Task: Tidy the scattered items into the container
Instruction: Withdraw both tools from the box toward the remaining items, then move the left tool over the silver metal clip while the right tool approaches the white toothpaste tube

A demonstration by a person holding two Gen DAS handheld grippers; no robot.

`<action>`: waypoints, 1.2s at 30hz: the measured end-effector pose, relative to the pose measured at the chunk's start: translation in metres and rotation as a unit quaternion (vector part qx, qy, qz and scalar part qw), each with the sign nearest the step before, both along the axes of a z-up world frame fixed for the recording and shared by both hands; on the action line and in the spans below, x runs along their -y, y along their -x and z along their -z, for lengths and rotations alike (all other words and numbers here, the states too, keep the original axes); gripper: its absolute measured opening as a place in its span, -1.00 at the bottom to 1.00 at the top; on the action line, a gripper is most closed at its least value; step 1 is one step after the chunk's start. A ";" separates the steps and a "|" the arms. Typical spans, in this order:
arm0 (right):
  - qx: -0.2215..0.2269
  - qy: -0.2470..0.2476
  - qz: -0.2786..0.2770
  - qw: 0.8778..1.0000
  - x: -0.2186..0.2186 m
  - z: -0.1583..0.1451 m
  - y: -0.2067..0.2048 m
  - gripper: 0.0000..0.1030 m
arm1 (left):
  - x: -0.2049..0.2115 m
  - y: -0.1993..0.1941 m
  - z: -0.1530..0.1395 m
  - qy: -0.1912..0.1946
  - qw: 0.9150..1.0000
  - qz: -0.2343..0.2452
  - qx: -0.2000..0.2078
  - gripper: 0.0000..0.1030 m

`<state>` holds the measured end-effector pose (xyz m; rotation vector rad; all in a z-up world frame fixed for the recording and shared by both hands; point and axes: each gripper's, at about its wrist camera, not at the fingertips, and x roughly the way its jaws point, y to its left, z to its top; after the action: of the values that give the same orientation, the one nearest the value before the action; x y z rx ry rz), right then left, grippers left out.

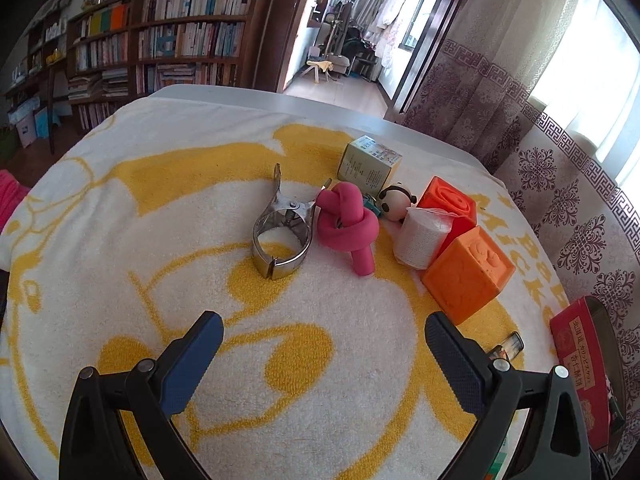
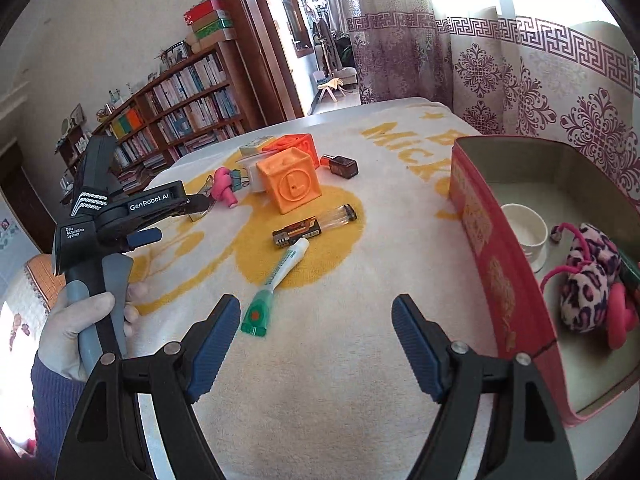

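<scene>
Two orange cubes stand on the towel-covered table, the landmark for the rest. Just beside the nearer cube lie one white roll, one pink knotted toy, one panda figure and one pale box; one metal clamp lies beyond the pink toy, away from the cubes.

The right wrist view alone shows, on the near side of the cubes, one green-capped tube lying with its long axis running from its cap near the camera up toward the cubes, one dark lighter, one clear tube, and one dark bottle beside the far cube. It alone shows inside the red container, which stands well to the right of the cubes and holds one white cup and one spotted plush earmuff.

The left gripper has its fingers spread with nothing between them, over bare towel. The right gripper likewise stands spread and empty, just beside the tube's cap. A gloved hand grips the left gripper's handle.
</scene>
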<state>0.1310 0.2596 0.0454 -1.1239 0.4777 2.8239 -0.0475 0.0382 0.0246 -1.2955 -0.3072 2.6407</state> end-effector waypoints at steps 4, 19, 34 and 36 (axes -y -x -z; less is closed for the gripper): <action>0.011 0.025 0.010 1.000 -0.008 0.008 -0.001 0.58 | 0.010 0.005 0.004 0.018 1.000 -0.011 -0.001 0.99; 0.005 0.030 0.008 1.000 -0.011 0.001 -0.008 0.58 | 0.010 0.059 0.017 0.095 0.993 0.023 0.063 0.98; 0.007 0.030 0.004 1.000 -0.007 -0.002 0.002 0.58 | 0.001 0.109 0.029 0.124 0.990 0.053 0.037 0.99; 0.008 0.030 0.000 1.000 -0.004 -0.002 0.005 0.58 | 0.001 0.109 0.029 0.126 0.990 0.052 0.037 0.99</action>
<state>0.1255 0.2635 0.0478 -1.1558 0.5649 2.8163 -0.1560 0.0371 -0.0045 -1.4429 0.0851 2.6106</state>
